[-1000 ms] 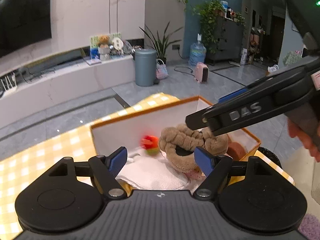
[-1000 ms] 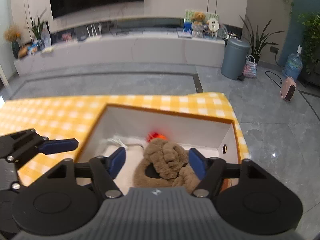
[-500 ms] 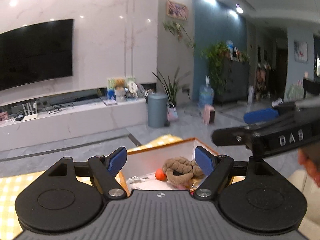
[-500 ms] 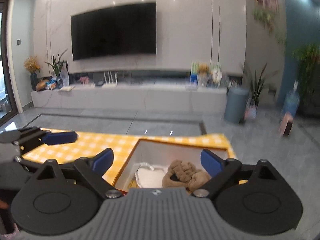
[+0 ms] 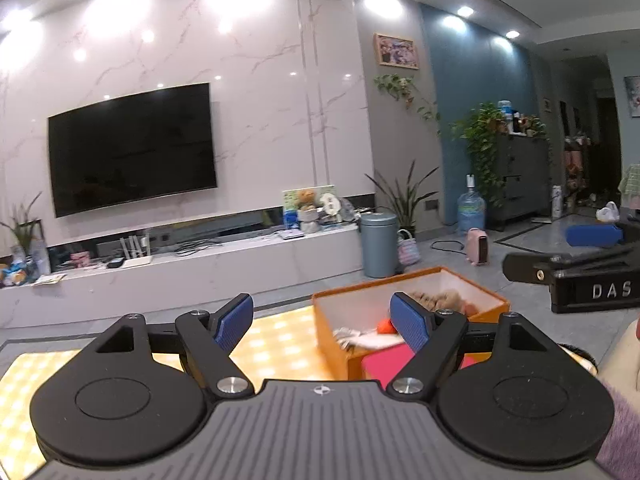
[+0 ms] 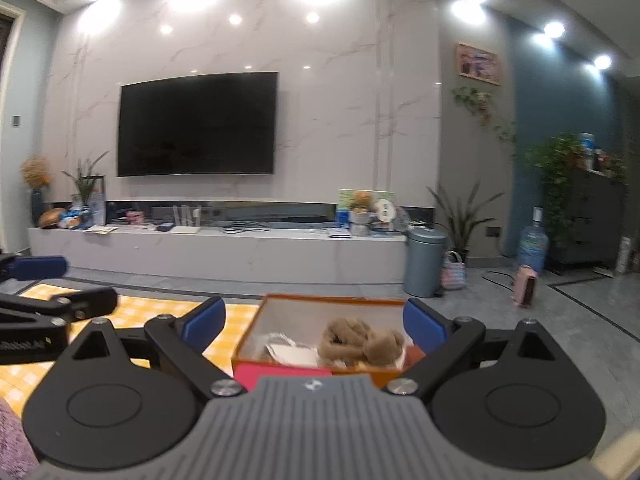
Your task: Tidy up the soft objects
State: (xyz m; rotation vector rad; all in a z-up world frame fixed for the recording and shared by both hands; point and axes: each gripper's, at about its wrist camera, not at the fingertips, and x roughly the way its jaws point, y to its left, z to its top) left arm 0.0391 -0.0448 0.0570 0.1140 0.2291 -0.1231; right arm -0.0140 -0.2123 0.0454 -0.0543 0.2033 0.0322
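Vs a sec ago, both your grippers have pulled back and tipped up from the box. Back then the cams looked straight down into it, w/ the brown plush filling the space between the right fingers; now the TV wall point(image 6: 248, 80) fills most of each view and the box sits low and small at the bottom. Your right gripper point(image 6: 314, 322) has just been opening: jaws stand wide, noticeably wider than a sec ago, w/ nothing pinched between the pads. The plush only shows beyond them, lying in the box. Your left gripper point(image 5: 324, 320) has its jaws wide too, about the same gap as before, nothing in them. In the left view the right gripper used to reach over the box; it now sits off at the right edge, clear of it.

The orange box point(image 6: 280, 356) rests on the yellow checked cloth point(image 6: 228, 320), lid off, white inside. The brown plush point(image 6: 360, 340) is in the box toward its right side, a knotted, fuzzy tan lump slumped on the contents, w/ its top about level w/ the rim. Left of it lies a white cloth item point(image 6: 288, 350), crumpled flat. A small orange-red ball point(image 5: 385, 326) shows in the left view only, tucked between the white item and the plush. A pink-red patch point(image 5: 384, 362) shows on the box's near side; can't tell what it is.
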